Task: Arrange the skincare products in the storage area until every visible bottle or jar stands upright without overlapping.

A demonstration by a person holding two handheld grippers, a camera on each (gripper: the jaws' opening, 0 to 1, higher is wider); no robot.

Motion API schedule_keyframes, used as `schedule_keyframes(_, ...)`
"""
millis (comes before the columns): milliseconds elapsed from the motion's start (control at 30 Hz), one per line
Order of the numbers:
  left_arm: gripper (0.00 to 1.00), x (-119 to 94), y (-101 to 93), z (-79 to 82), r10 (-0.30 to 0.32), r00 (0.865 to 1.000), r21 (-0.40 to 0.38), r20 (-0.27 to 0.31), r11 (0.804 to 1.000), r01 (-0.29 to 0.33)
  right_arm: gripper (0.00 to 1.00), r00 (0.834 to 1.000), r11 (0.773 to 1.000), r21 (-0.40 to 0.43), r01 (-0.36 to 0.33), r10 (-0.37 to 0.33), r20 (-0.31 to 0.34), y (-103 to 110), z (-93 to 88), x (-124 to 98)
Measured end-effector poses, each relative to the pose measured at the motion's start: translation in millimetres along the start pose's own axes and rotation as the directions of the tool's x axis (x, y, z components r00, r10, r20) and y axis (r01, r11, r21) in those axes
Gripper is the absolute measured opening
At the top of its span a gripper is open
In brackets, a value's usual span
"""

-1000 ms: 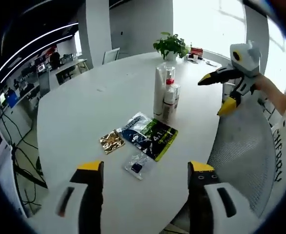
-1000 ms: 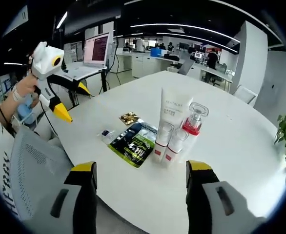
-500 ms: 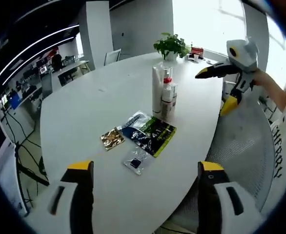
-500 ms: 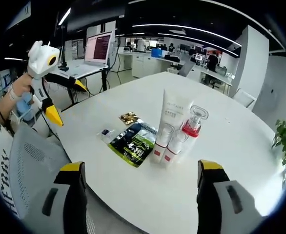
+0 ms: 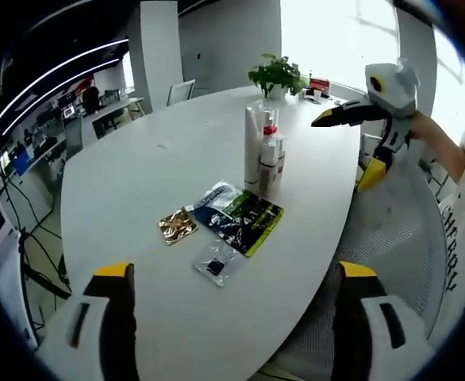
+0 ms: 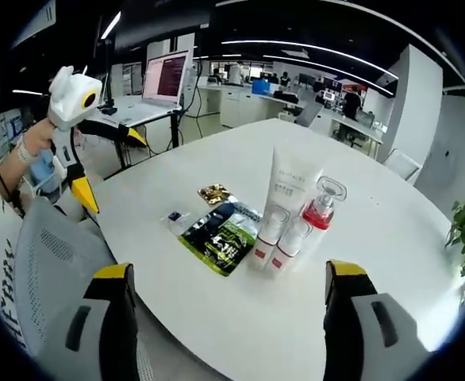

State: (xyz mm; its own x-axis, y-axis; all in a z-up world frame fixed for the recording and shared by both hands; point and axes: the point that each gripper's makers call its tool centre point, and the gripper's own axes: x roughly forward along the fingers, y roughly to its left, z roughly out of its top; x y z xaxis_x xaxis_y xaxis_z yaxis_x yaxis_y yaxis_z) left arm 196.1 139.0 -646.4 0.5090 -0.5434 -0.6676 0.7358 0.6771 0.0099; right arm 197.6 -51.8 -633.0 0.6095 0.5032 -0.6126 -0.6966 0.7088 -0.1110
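The skincare products stand upright in one tight group on the white counter [image 6: 391, 238]: a white tube [image 6: 290, 190], a clear bottle with a red collar [image 6: 318, 213] and two small white bottles with red bands [image 6: 267, 236]. In the left gripper view this group [image 5: 263, 155] overlaps, so single bottles are hard to separate. Just beside it lie a green-black sachet [image 6: 220, 236], a gold sachet [image 6: 213, 193] and a small clear sachet [image 6: 174, 217]. The left tool [image 5: 232, 317] and the right tool [image 6: 228, 317] are both spread wide and hold nothing, above the near counter edge. A potted plant [image 5: 276, 75] stands far behind. The print on the tube is not readable.
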Motion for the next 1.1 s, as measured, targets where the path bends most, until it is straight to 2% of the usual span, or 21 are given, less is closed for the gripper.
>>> schedule_keyframes(267, 0.99, 9.7, 0.1, -1.3, -0.039, 0.999, -0.016, -0.016, 0.999, 0.039, 1.00, 1.000, 1.000, 0.009, -0.017, 0.017, -0.014, 0.7, -5.4, 6.3)
schedule_keyframes(633, 0.99, 24.3, 10.6, -1.1, -0.050, 0.999, -0.061, -0.008, 0.997, 0.049, 0.99, 0.999, 0.999, 0.035, -0.027, 0.029, -0.039, -2.5, -9.8, 16.5)
schedule_keyframes(967, 0.99, 38.8, 17.6, -7.0, -0.067, 0.997, -0.080, -0.038, 0.995, 0.064, 0.90, 0.997, 0.998, 0.041, -0.051, 0.053, -0.051, -1.4, -8.7, 23.7)
schedule_keyframes(1100, 0.99, 48.7, 27.2, -10.6, -0.055, 0.997, -0.091, -0.055, 0.995, 0.050, 0.86, 0.996, 0.997, 0.042, -0.066, 0.068, -0.057, 0.7, -9.5, 27.1)
